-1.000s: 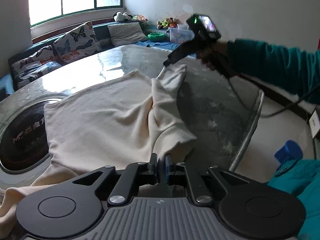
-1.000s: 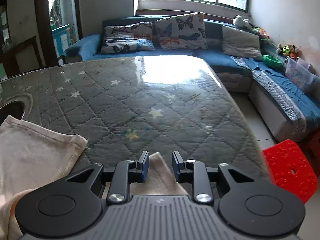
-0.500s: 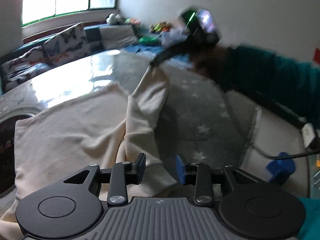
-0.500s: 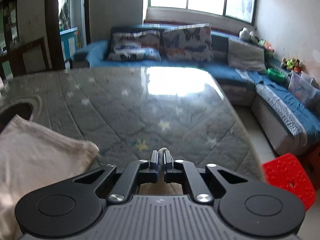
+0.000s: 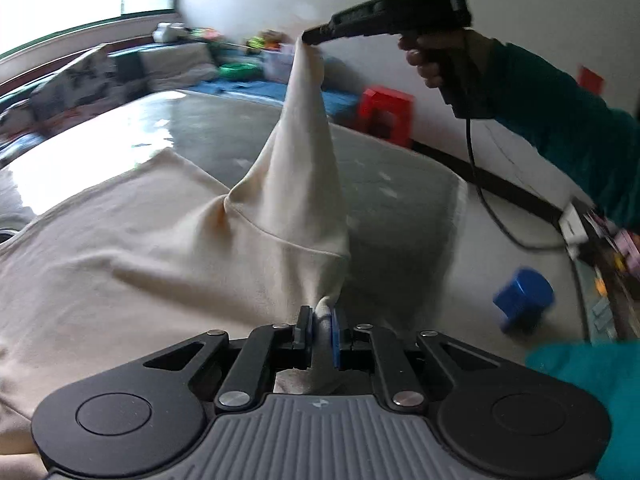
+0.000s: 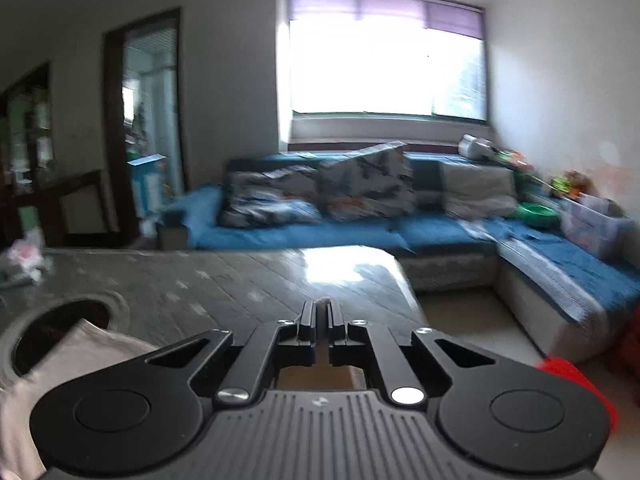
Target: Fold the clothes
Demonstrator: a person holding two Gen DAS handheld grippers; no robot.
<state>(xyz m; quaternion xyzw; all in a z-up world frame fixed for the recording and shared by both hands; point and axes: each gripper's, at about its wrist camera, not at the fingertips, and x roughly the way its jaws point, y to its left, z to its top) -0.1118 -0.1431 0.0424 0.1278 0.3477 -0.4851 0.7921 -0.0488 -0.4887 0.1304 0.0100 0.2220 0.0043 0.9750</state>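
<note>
Sweater point(image 5: 168, 248) on quilted grey table point(image 5: 392, 184); left tongs point(image 5: 320, 330), right tongs point(image 5: 308, 38) clamp sleeve; blue sofa point(image 6: 360, 232) beyond.

wrist views, close, sharing table point(image 5: 400, 184)

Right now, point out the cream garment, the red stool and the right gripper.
cream garment point(image 5: 152, 240), left wrist view, on its flat body.
red stool point(image 5: 386, 110), left wrist view, on its front face.
right gripper point(image 5: 310, 37), left wrist view, fingertips pinching the cloth.
</note>
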